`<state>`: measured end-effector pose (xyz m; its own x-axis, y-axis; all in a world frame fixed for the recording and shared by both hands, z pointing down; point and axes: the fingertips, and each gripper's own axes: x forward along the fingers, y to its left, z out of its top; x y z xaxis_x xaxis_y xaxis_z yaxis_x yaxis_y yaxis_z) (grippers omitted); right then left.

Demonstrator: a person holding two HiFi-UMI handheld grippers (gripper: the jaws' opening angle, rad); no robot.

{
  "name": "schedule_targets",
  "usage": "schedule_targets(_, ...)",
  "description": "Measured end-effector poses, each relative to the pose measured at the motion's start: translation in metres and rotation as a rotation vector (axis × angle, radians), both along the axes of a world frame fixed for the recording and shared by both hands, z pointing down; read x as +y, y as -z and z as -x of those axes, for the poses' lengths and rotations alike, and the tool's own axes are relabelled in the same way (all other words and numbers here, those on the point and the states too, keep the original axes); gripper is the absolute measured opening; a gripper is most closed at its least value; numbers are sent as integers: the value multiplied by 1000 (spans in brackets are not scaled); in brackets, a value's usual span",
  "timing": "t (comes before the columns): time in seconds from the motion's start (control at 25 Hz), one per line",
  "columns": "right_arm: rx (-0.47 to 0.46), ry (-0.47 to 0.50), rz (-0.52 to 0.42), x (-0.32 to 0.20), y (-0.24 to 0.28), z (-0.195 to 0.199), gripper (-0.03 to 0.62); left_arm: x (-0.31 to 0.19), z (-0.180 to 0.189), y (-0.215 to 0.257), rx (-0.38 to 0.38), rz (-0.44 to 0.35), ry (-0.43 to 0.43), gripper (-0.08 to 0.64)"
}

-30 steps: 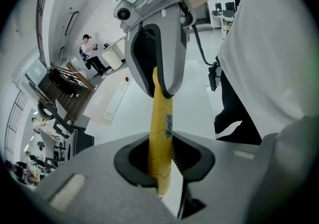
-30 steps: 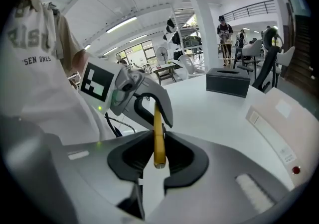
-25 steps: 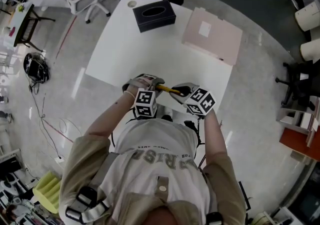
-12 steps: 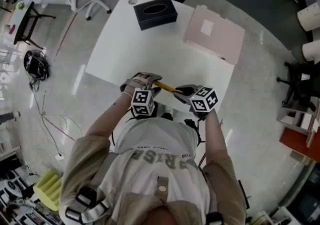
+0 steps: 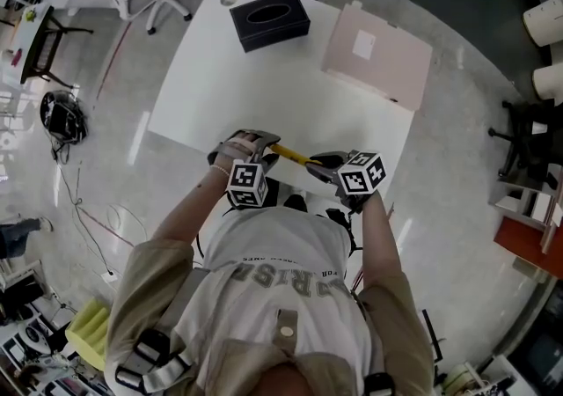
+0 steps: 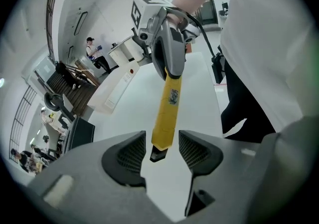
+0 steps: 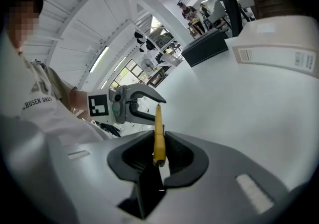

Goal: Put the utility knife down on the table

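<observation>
Since a second ago the left gripper has let go of the knife. Its jaws now stand wide, and the knife's dark end hangs between the pads without touching either. The right gripper is clamped on the other end of the yellow handle, which runs from one gripper to the other. In the head view the knife sits over the near edge of the white desk, close to the person's body; whether it touches the surface cannot be told. A black box and a pink box lie at the desk's far side, well apart from the knife.
</observation>
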<state>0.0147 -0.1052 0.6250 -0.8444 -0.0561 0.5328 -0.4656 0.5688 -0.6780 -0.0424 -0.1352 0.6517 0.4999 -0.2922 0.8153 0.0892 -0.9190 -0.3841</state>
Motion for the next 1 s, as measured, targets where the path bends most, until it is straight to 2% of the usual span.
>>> schedule_targets(0.24, -62, -64, 88, -3, -4, -2, 74, 1, -2, -1, -6, -82, -62, 172)
schedule_targets(0.56, -128, -113, 174, -9, -6, -2, 74, -4, -2, -7, -20, -90, -85, 144)
schedule_targets(0.8, -95, -102, 189, -9, -14, 0, 74, -4, 3, -20, -74, -3, -68, 138)
schedule_targets(1.0, -22, -75, 134, -11, -21, 0, 75, -5, 4, -33, -116, 79, -54, 129)
